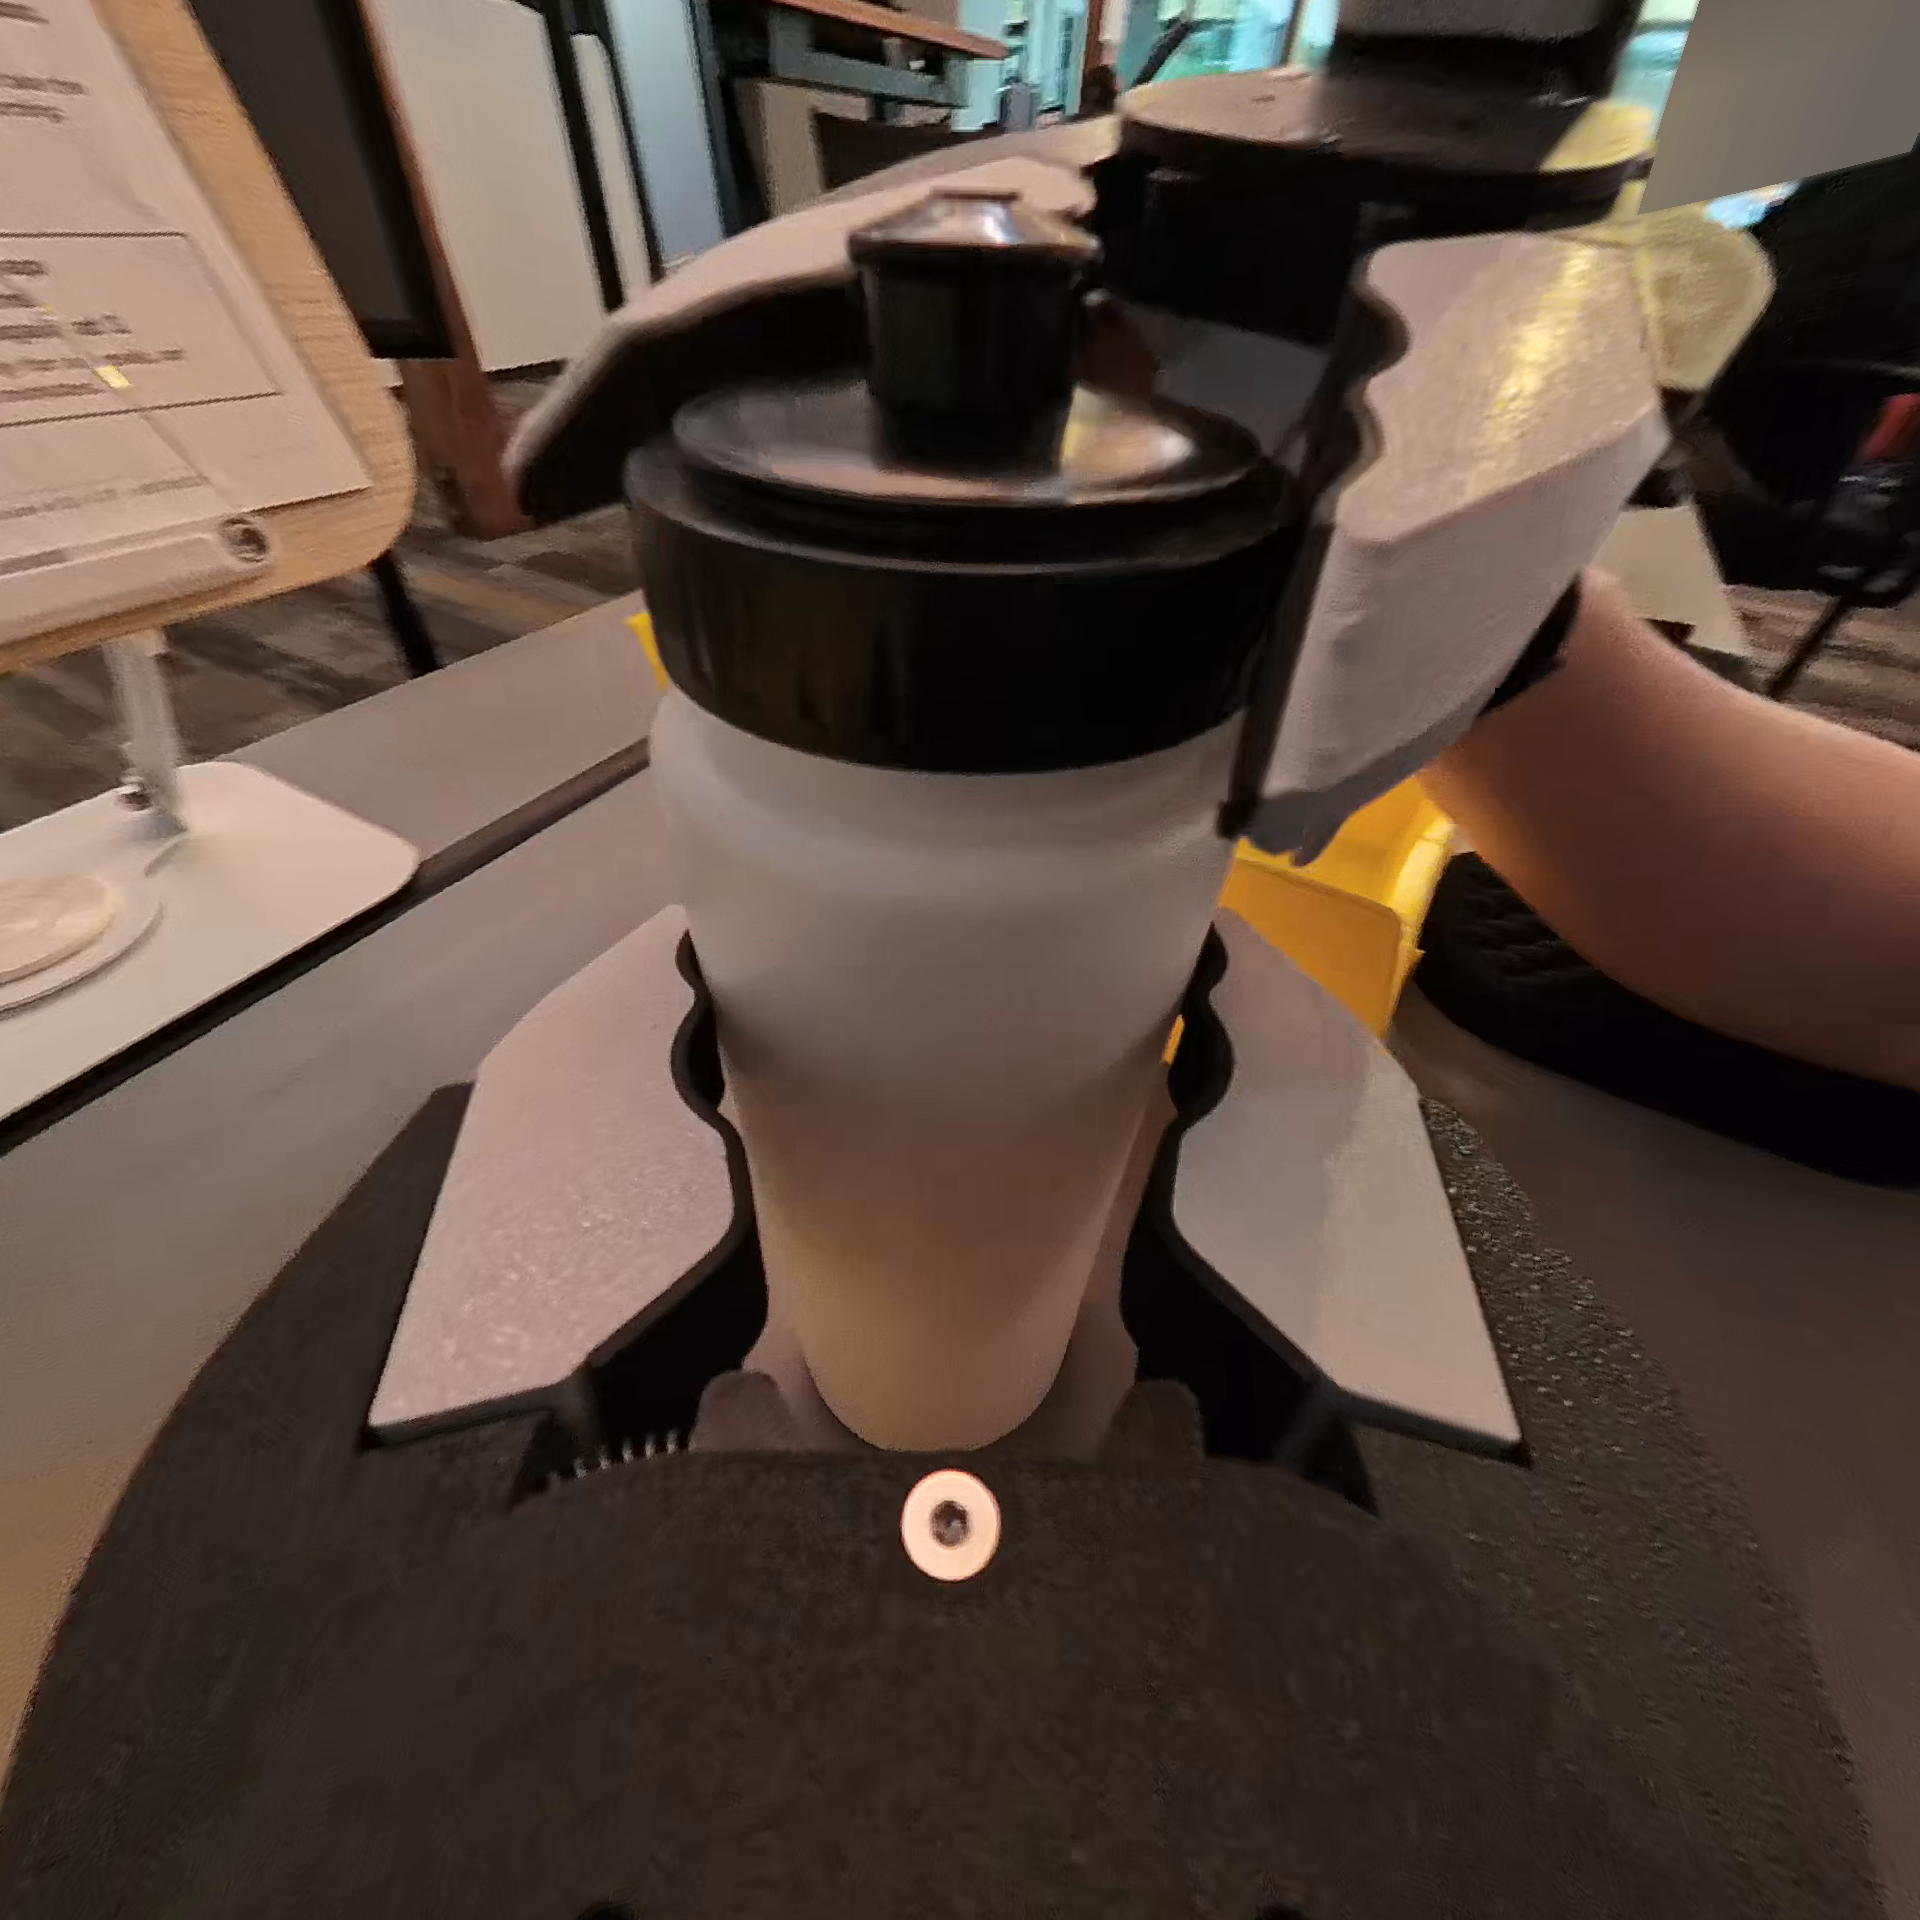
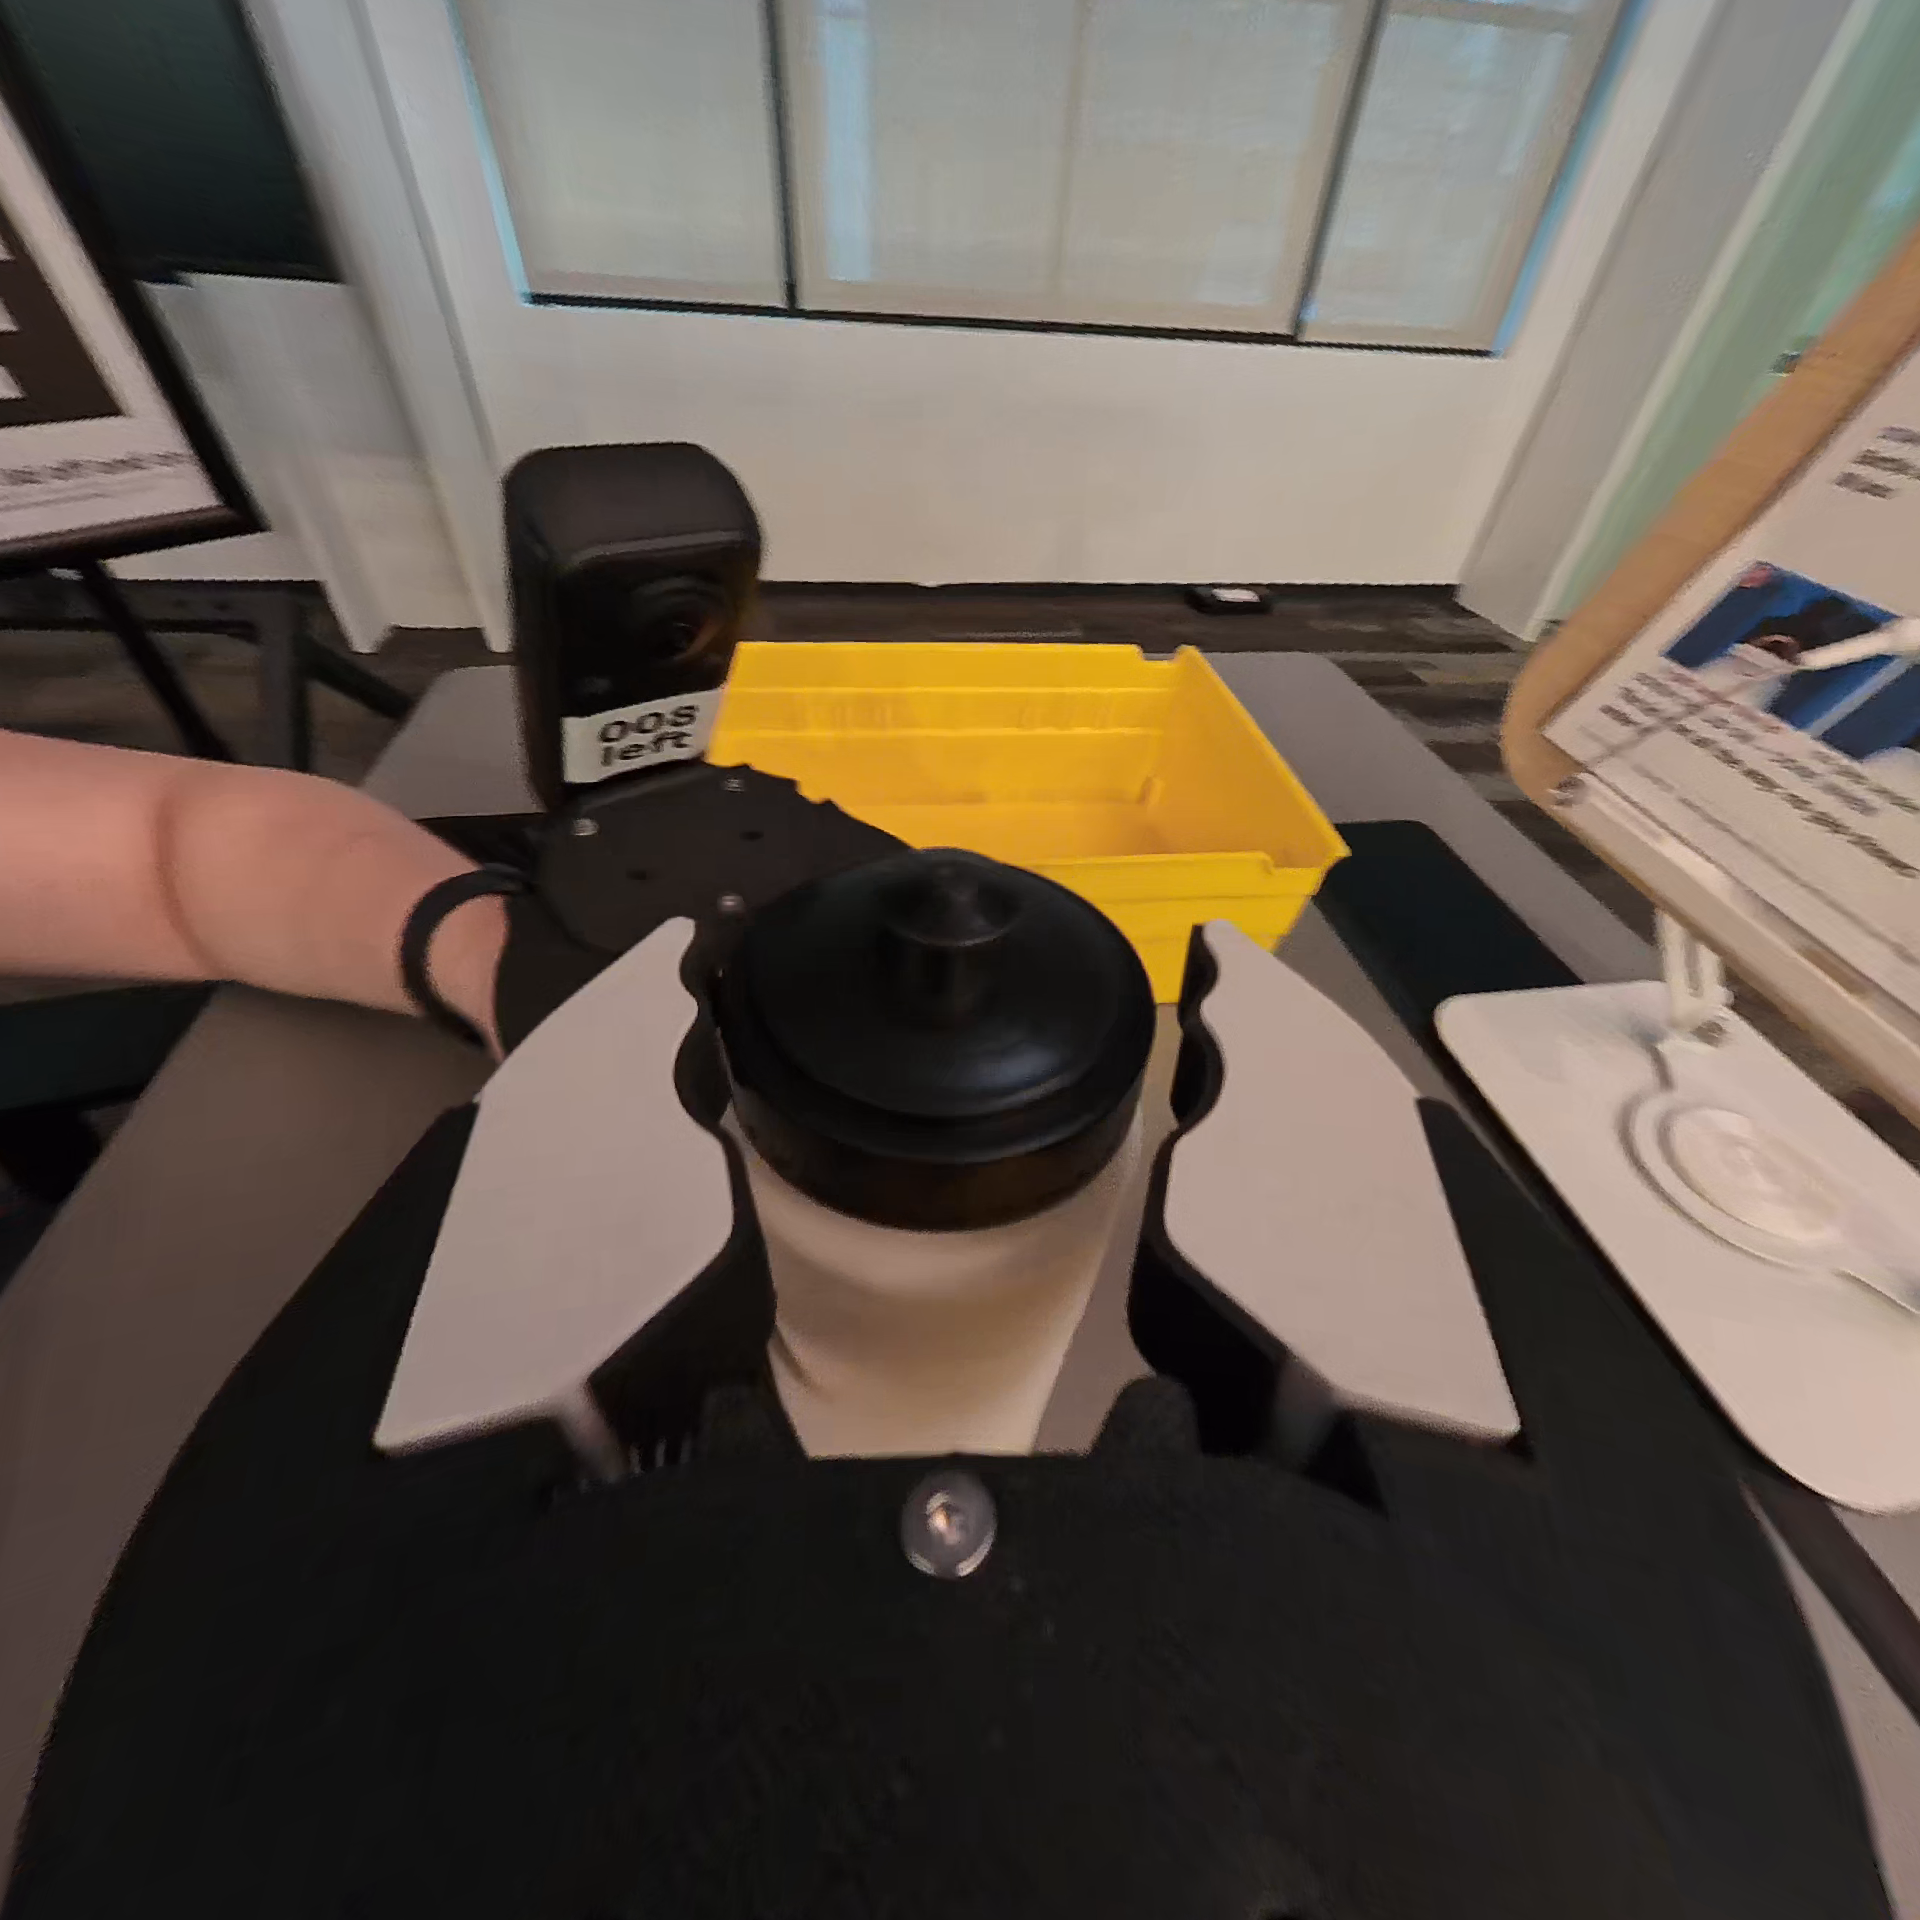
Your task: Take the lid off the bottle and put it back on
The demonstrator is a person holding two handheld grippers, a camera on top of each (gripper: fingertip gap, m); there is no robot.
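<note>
Standing white bottle point(image 1: 945, 1039), black lid point(image 1: 956, 623)

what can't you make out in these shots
Bottle: base hidden by the left hand-held gripper, left wrist view.
Lid: tight or loose unclear, skirt covers threads, both views.
Right hand-held gripper: contact with the lid blurred, right wrist view.
Yellow bin: near wall partly behind the lid, right wrist view.

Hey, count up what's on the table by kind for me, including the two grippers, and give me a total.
Bottles: 1, white bottle with black lid
Yellow bins: 1
Sign stands: 1
Grippers: 2, left gripper, right gripper
Total: 5
</note>
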